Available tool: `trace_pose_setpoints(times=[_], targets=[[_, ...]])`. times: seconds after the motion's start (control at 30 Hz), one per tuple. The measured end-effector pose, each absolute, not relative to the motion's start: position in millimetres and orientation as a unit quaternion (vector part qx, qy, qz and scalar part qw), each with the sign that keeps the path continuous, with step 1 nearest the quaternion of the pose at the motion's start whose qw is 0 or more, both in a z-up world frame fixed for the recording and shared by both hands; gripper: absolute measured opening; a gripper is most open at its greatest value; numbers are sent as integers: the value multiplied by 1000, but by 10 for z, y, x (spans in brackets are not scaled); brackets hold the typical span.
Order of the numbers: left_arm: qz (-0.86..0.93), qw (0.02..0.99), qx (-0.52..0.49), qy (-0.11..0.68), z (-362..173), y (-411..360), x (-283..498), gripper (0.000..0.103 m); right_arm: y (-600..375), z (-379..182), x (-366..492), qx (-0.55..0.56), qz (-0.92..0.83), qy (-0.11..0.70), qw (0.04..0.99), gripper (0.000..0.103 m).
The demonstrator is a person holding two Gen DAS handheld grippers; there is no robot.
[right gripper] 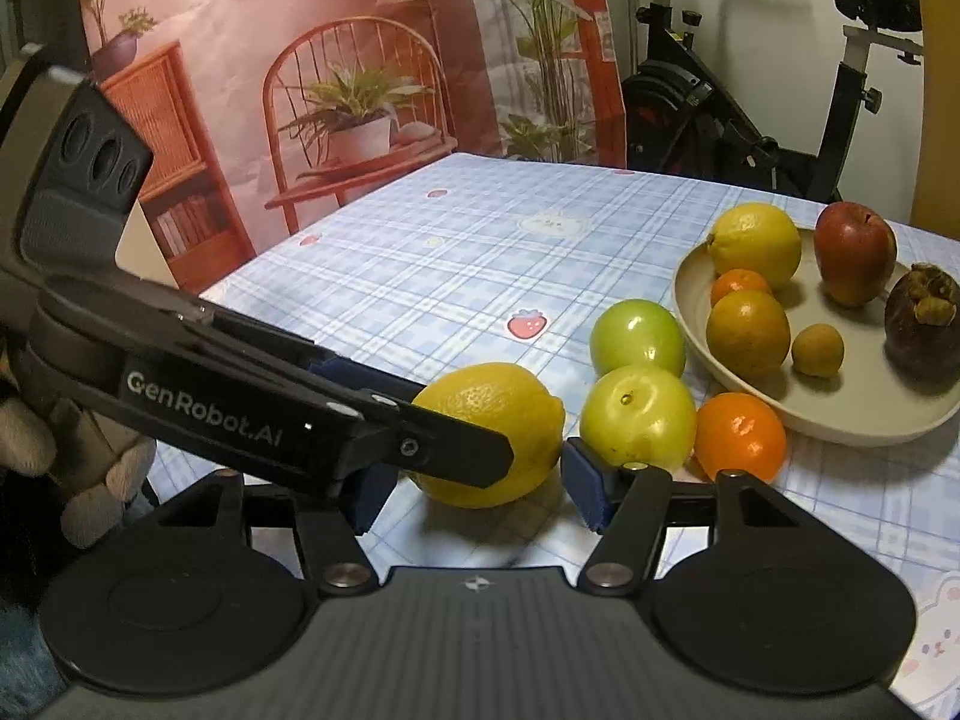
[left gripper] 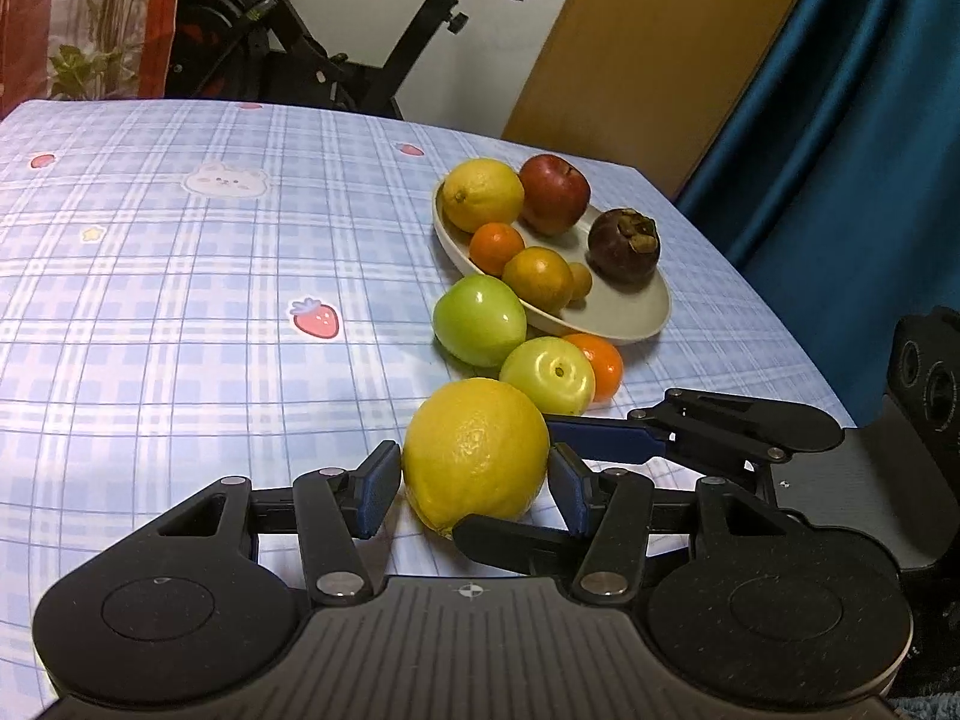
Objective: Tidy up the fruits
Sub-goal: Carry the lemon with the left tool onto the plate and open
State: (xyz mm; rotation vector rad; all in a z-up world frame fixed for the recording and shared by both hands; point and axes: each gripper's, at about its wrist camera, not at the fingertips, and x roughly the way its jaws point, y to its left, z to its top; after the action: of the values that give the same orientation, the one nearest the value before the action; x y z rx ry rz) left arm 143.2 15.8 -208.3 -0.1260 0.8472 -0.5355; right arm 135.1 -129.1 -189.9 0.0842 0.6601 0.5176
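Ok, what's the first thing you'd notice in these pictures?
The big yellow lemon at the front, pinched by the left gripper, with the right gripper straddling it too. Behind it sits a plate piled with fruit, two green apples beside its rim.

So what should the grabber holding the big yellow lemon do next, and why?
Probably lift the lemon and carry it toward the plate. The left gripper already has its blue pads on both sides of it, the lemon lies on the tablecloth, and the plate has bare space at its near side. The right gripper sits close around the same lemon, so it should likely back off first.
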Motion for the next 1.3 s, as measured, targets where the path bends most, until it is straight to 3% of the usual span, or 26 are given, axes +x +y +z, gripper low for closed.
trace_pose_setpoints(times=[0.3,0.7,1.07,1.3], targets=[[-241,886,-62,391,-2030,142,1379,57,-1281,-1877,1345,46,249,314,915,63],[-260,904,-33,338,-1502,-84,1376,57,-1497,-1444,1217,52,233,245,940,63],[-295,910,11,291,-905,-637,2030,56,-2145,-943,1617,67,196,191,959,63],[-307,894,10,326,-1180,-909,2519,56,-2478,-1143,1949,79,171,223,957,63]])
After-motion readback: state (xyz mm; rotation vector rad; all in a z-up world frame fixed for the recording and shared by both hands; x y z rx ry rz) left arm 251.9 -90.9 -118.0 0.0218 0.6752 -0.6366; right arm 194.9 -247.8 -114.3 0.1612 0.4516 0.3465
